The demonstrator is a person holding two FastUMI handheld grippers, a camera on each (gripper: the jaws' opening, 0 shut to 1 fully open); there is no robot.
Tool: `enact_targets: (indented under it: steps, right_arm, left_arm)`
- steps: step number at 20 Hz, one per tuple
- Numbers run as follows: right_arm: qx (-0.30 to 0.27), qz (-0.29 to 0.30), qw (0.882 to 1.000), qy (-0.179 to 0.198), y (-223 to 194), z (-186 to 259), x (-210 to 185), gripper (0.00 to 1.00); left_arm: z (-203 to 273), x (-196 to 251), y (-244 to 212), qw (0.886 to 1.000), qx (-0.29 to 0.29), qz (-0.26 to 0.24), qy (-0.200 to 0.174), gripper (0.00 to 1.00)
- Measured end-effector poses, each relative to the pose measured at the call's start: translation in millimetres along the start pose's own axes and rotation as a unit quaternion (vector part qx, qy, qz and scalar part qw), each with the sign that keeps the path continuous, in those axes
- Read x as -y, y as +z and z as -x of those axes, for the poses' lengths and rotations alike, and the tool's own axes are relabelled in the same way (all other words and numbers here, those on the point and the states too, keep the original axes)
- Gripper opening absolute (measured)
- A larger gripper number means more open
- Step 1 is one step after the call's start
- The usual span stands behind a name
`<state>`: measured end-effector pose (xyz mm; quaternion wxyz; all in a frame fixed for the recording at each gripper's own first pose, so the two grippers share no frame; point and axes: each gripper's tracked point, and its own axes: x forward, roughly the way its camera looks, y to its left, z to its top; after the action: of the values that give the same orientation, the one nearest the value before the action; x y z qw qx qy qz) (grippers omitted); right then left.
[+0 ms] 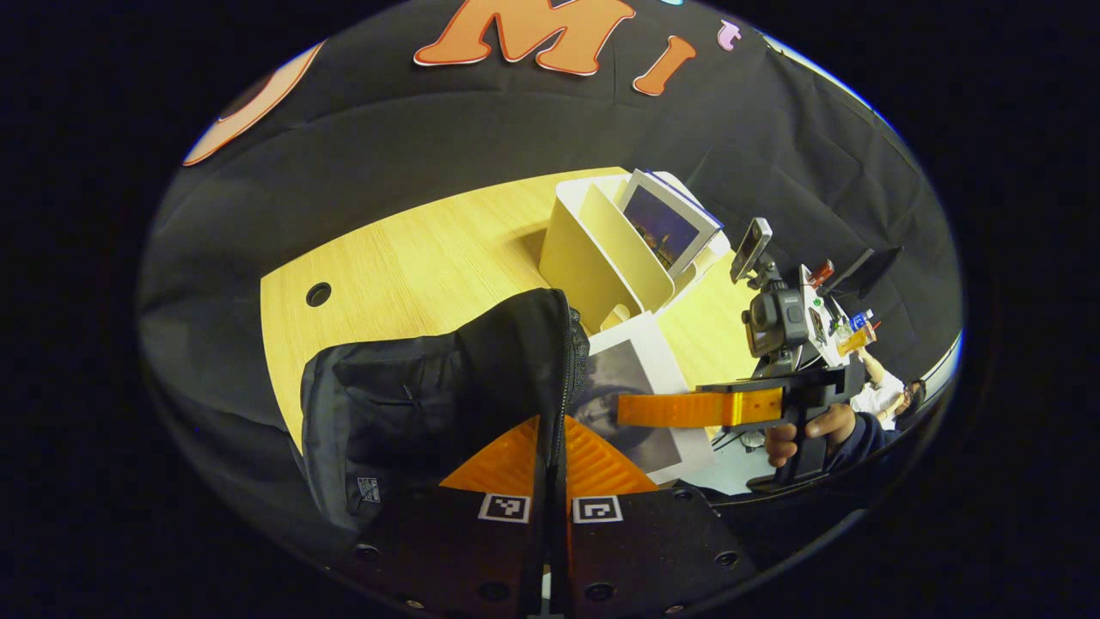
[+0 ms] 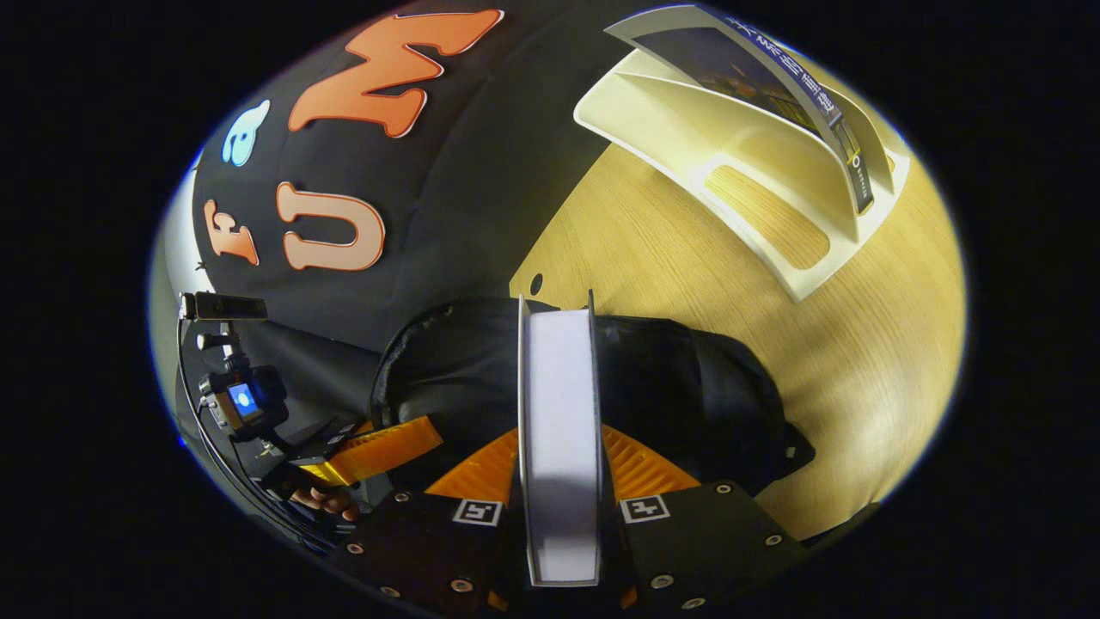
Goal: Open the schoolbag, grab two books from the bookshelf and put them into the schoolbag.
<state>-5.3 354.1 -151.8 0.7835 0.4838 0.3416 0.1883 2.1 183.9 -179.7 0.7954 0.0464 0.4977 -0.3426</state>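
The left gripper (image 1: pixel 550 447) has its 2 fingers pinched together on the zippered edge of the black fabric schoolbag (image 1: pixel 430 404), which stands on the pale wooden table (image 1: pixel 404 258). The right gripper (image 2: pixel 559 447) clamps a white-paged book (image 2: pixel 559 413) by its covers, page edges toward the camera, just above the schoolbag's opening. Another book with a dark photo cover (image 1: pixel 666 225) leans in the cream plastic bookshelf (image 1: pixel 593 258) farther back on the table.
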Motion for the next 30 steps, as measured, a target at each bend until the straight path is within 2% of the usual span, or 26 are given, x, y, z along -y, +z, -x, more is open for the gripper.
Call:
enact_targets:
  steps: [3,7,13,14,15,18,19,20,21,22,23,24,27,30]
  right_arm:
    - [0.009,-0.017,1.0,0.006,-2,-16,-2,0.36]
    - [0.012,-0.02,1.0,-0.006,-8,-31,6,0.35]
    - [0.005,-0.039,0.999,0.008,-17,-51,3,0.35]
    - [0.005,-0.045,0.999,0.011,-17,-53,4,0.27]
    - [0.006,-0.049,0.999,0.008,-16,-55,6,0.36]
    - [-0.002,-0.041,0.999,-0.021,-22,-56,20,0.41]
    - [-0.009,-0.038,0.999,-0.029,-22,-57,22,0.47]
    - [-0.015,-0.037,0.999,-0.037,-24,-57,26,0.43]
    - [-0.019,-0.034,0.998,-0.046,-24,-55,30,0.65]
    - [-0.021,-0.027,0.998,-0.06,-24,-53,36,0.62]
    - [-0.024,-0.021,0.997,-0.074,-22,-49,42,0.85]
    - [-0.024,-0.016,0.996,-0.08,-22,-46,46,0.96]
    - [-0.027,-0.007,0.994,-0.105,-19,-36,60,0.98]
    - [-0.029,0.003,0.993,-0.114,-14,-22,65,0.98]
  left_arm:
    - [2,4,3,1.0,0.006,0.005,-0.001,0.04]
    - [0,10,3,1.0,0.013,0.009,-0.01,0.04]
    - [-4,17,5,1.0,0.015,0.012,-0.02,0.04]
    - [-5,16,5,1.0,0.015,0.014,-0.021,0.04]
    - [-5,17,4,1.0,0.015,0.016,-0.021,0.04]
    - [-8,16,6,1.0,0.014,0.02,-0.019,0.04]
    - [-9,15,4,1.0,0.013,0.021,-0.018,0.04]
    - [-11,15,3,1.0,0.012,0.022,-0.017,0.04]
    - [-11,15,3,1.0,0.011,0.023,-0.017,0.05]
    - [-12,16,3,1.0,0.01,0.022,-0.015,0.05]
    - [-13,16,2,1.0,0.01,0.024,-0.014,0.04]
    - [-14,16,3,1.0,0.009,0.024,-0.012,0.04]
    - [-17,16,1,1.0,0.005,0.025,-0.012,0.04]
    - [-23,16,-1,1.0,0.0,0.026,-0.011,0.04]
